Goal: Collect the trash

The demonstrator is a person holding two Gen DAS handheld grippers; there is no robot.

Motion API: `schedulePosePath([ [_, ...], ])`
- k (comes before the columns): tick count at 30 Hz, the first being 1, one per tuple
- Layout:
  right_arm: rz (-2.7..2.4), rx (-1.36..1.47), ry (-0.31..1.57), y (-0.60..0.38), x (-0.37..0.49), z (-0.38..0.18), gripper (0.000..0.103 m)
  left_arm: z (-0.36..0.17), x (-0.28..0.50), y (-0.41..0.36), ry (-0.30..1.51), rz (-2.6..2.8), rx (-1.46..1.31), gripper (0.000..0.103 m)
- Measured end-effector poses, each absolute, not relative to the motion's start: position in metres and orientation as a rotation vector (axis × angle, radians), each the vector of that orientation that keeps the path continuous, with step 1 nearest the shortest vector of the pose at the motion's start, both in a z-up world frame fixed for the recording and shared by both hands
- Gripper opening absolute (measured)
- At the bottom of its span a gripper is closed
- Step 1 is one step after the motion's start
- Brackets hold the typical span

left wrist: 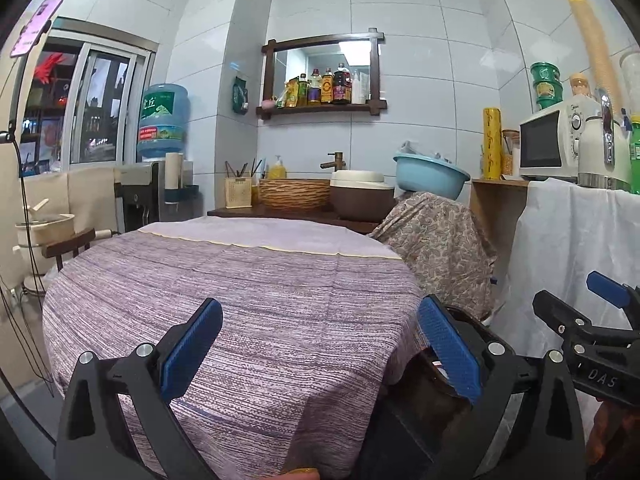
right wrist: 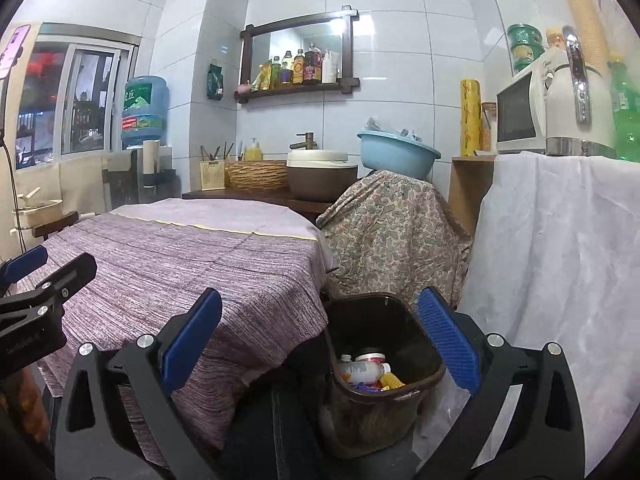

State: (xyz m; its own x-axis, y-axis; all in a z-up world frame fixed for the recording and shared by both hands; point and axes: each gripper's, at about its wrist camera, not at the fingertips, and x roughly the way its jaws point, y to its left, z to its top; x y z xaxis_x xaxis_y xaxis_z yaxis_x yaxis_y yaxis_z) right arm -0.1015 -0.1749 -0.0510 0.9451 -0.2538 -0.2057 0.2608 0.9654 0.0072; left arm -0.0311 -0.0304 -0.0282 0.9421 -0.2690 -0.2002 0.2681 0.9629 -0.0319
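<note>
A dark brown bin (right wrist: pixel 384 376) stands on the floor just beside the cloth-covered worktop (right wrist: pixel 192 264), holding one white bottle (right wrist: pixel 362 370), a red-and-white can and a yellow wrapper. The left gripper (left wrist: pixel 320 354) and the right gripper (right wrist: pixel 320 350) hang level, both spread wide and empty.

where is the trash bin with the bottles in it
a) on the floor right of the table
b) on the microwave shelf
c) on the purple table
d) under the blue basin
a: the brown bin stands on the floor beside the cloth-covered table, to its right, with bottles inside.
</note>
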Motion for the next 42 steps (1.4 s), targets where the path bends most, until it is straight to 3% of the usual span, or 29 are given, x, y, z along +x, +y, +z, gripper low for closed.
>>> schedulePosePath([
  [42,-0.284,0.049,0.219,-0.1746,-0.0990,-0.0525,0.097,-0.0287,-0.0292,-0.0357,0.230,-0.262,0.011,0.098],
])
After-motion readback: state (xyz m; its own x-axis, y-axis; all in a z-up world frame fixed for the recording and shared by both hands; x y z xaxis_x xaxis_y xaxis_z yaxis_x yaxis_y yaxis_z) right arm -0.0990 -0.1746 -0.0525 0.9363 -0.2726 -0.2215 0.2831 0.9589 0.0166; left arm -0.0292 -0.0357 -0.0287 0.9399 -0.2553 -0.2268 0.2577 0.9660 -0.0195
